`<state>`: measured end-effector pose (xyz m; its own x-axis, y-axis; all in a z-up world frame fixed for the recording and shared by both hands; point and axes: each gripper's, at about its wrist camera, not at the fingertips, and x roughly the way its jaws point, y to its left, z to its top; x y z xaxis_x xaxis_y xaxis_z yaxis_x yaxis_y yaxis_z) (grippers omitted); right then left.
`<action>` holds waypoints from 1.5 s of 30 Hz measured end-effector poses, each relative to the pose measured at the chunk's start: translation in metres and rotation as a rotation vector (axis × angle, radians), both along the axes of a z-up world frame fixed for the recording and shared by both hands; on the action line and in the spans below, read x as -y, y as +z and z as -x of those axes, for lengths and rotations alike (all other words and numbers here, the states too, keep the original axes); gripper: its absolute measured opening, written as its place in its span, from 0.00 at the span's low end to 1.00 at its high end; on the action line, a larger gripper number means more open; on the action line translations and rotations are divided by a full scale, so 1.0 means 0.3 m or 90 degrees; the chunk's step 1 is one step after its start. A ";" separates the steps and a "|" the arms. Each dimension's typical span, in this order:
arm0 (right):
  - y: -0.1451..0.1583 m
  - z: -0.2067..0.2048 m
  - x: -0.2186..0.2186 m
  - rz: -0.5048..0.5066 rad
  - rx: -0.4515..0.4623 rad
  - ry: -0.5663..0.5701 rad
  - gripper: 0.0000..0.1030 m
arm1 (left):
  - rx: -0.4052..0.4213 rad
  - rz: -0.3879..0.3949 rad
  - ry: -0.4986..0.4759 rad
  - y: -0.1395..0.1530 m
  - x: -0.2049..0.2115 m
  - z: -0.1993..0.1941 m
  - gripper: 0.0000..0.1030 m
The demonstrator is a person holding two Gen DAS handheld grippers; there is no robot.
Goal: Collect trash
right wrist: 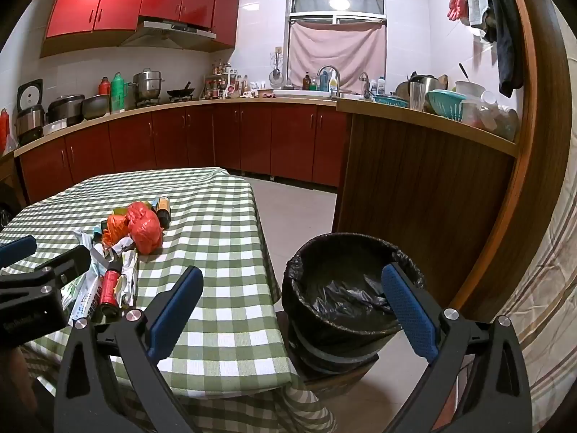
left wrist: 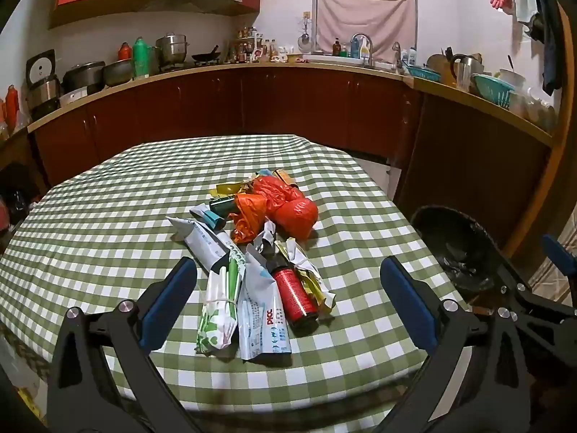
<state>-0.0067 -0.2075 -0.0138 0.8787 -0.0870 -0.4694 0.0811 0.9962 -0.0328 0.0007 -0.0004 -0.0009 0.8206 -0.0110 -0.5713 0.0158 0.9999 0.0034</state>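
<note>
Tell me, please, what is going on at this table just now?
A person holds a gripper in each hand over a pile of trash on the checked tablecloth. The left gripper hangs open above the wrappers and a red can, touching nothing. The right gripper is open too, facing the black-lined bin beside the table. Nothing has been picked up yet.

My table [left wrist: 108,216] wears a green-checked cloth; on it lies a heap of wrappers [left wrist: 249,299], a red can [left wrist: 297,294] and orange bags [left wrist: 285,209].
</note>
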 end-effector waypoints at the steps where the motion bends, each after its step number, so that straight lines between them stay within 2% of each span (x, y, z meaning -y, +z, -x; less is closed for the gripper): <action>1: 0.000 0.000 0.000 0.001 0.001 0.000 0.94 | -0.002 -0.001 -0.001 -0.001 0.003 -0.001 0.97; 2: 0.000 0.000 0.000 0.001 0.001 0.000 0.94 | -0.002 0.020 0.002 -0.001 -0.012 -0.004 0.97; 3: 0.000 0.000 0.000 0.000 0.001 0.000 0.94 | -0.001 0.020 0.001 -0.002 -0.016 -0.002 0.97; 8: 0.001 0.001 0.000 0.001 0.002 0.000 0.94 | 0.009 0.006 0.004 -0.005 -0.017 0.007 0.97; 45: 0.003 0.004 0.007 -0.002 0.004 -0.004 0.94 | -0.002 -0.008 0.007 -0.014 -0.007 0.002 0.97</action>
<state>-0.0079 -0.2096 -0.0130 0.8813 -0.0907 -0.4638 0.0874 0.9958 -0.0285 0.0000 0.0016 -0.0051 0.8187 0.0053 -0.5742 0.0043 0.9999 0.0155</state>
